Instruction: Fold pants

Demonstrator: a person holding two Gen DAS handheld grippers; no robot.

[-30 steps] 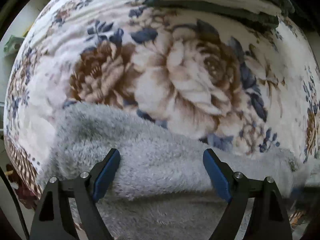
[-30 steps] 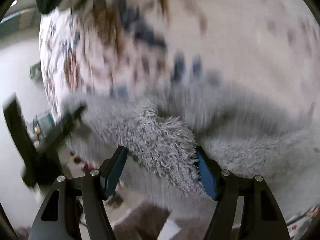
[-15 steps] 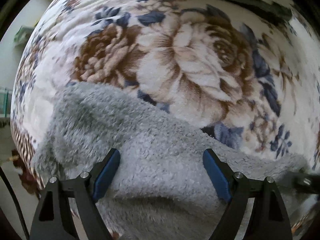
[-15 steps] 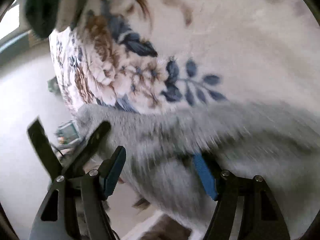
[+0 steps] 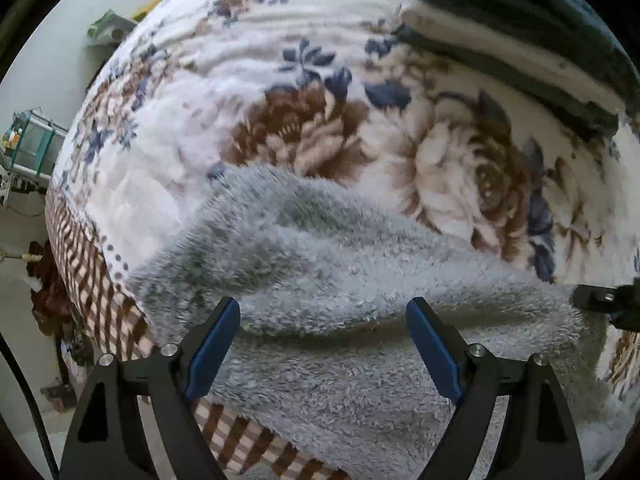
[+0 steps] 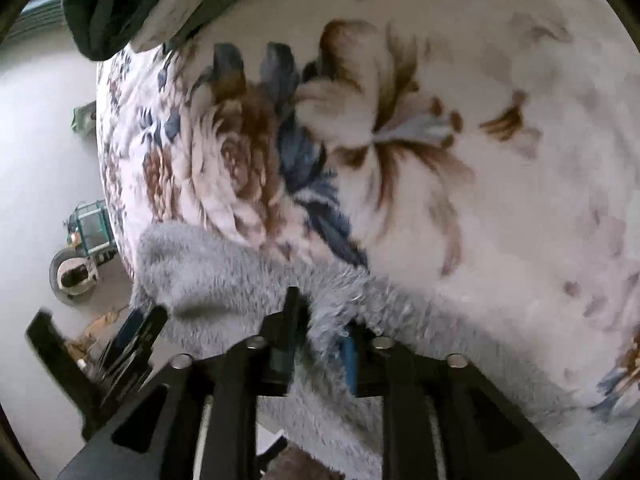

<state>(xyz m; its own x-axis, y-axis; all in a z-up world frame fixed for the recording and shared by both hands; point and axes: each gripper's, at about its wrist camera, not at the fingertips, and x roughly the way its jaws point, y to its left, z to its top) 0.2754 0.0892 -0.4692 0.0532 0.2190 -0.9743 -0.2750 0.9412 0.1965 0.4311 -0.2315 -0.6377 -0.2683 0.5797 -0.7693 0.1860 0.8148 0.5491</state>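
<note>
The right hand-held gripper (image 6: 316, 344) is nearest in its own view, and its jaws have just been closing: they now stand narrow and pinch a tuft of the grey fleece pants (image 6: 240, 276) between the blue pads. Seen from the left wrist, that same gripper is only a dark tip at the right-hand end of the pants.

The left hand-held gripper (image 5: 322, 334) hangs over the pants (image 5: 360, 300) with its jaws spread wide and its blue pads (image 5: 212, 350) clear of the pile, gripping nothing. In the right wrist view it shows blurred, just beyond the left end of the pants.

The pants lie bunched in a long ridge near the edge of the bed, on a plush floral blanket (image 5: 248, 92) printed with brown roses and blue leaves. Below the pants, a brown-and-white checked border (image 5: 84, 272) of the bedding runs along the bed's edge.

Farther across the blanket from the pants, at its far side, sits a stack of folded clothes (image 5: 516, 36), dark green layers with a white one between them. Beyond the bed's edge, a pale floor (image 6: 36, 128) holds a few small objects too blurred to name.
</note>
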